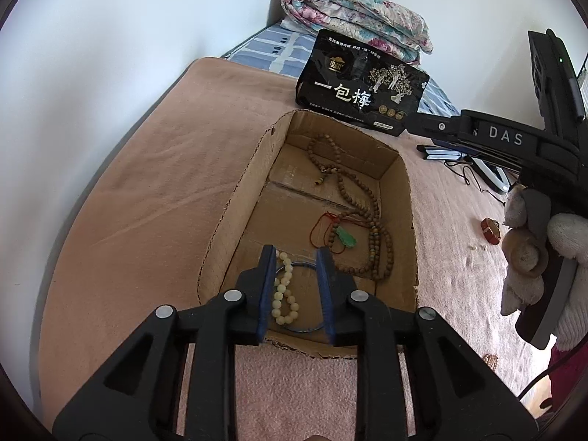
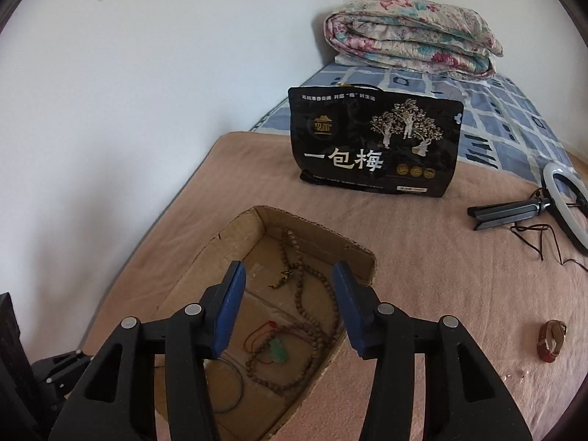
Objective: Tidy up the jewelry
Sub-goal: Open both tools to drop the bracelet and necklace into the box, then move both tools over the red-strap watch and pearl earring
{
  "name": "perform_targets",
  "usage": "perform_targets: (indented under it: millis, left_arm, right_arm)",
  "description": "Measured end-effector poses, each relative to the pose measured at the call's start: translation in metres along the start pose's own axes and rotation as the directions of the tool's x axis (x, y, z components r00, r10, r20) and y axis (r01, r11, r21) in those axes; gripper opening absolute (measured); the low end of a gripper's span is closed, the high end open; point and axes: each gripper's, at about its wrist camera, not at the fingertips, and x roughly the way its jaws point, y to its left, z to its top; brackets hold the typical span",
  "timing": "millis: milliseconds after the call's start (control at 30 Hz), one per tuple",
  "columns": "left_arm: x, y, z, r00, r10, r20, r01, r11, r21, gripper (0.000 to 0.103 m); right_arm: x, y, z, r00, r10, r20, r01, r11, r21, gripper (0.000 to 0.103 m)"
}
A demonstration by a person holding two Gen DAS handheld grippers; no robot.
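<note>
With your left gripper [image 1: 296,290] parted around the cream bead bracelet [image 1: 284,290] and right gripper [image 2: 288,308] apart, empty, treat the limp, light strand gently: pinch across beads.

— What covers the bed [image 2: 422,242]?
— A pink blanket [image 1: 139,191]; past it, a blue checked sheet [image 2: 507,117].
— And lying on it?
— A cardboard box [image 1: 402,198], a black pouch [image 2: 375,143] standing behind it, a folded floral quilt [image 2: 411,33], a ring light [image 2: 566,198] and a brown watch [image 2: 551,340].
</note>
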Motion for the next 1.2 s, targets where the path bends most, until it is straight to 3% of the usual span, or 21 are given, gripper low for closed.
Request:
perform_targets:
  millis: [333,400,467,733,867,933,967,1000,1133,1200]
  left_arm:
    - [-0.012,-0.015,0.000,0.999,0.005,0.045,-0.006,0.999,0.037,0.021]
    - [-0.016,-0.019,0.000,0.998,0.005,0.055,-0.008,0.999,0.048,0.021]
    - [-0.021,-0.026,-0.001,0.998,0.003,0.069,-0.008,0.998,0.064,0.021]
    - [-0.044,-0.065,-0.005,0.990,0.006,0.141,-0.030,0.986,0.164,0.021]
    - [-0.056,-0.088,-0.010,0.984,-0.002,0.176,-0.037,0.975,0.218,0.022]
    - [-0.061,-0.096,-0.013,0.981,-0.005,0.193,-0.042,0.970,0.238,0.035]
    - [-0.065,-0.102,-0.015,0.978,-0.009,0.208,-0.044,0.968,0.248,0.048]
    - [-0.069,-0.106,-0.017,0.975,-0.011,0.221,-0.047,0.966,0.256,0.055]
    - [-0.081,-0.124,-0.022,0.968,-0.022,0.251,-0.051,0.958,0.281,0.057]
    - [-0.084,-0.131,-0.024,0.967,-0.032,0.254,-0.044,0.957,0.287,0.064]
  right_arm:
    - [-0.021,-0.006,-0.004,0.999,-0.034,0.018,0.035,0.999,-0.029,0.049]
    - [-0.029,-0.008,-0.005,0.998,-0.048,0.028,0.049,0.998,-0.042,0.052]
    - [-0.039,-0.009,-0.006,0.996,-0.073,0.046,0.075,0.996,-0.053,0.062]
    - [-0.071,-0.026,-0.014,0.989,-0.118,0.093,0.123,0.991,-0.058,0.066]
    - [-0.090,-0.036,-0.023,0.980,-0.151,0.126,0.159,0.986,-0.056,0.073]
    - [-0.099,-0.042,-0.029,0.978,-0.154,0.139,0.161,0.986,-0.042,0.074]
    - [-0.105,-0.047,-0.033,0.977,-0.158,0.145,0.164,0.986,-0.030,0.074]
    - [-0.110,-0.050,-0.036,0.976,-0.161,0.149,0.167,0.986,-0.023,0.075]
    - [-0.130,-0.061,-0.051,0.966,-0.191,0.171,0.197,0.980,-0.017,0.078]
    - [-0.140,-0.068,-0.059,0.960,-0.213,0.182,0.217,0.976,-0.004,0.081]
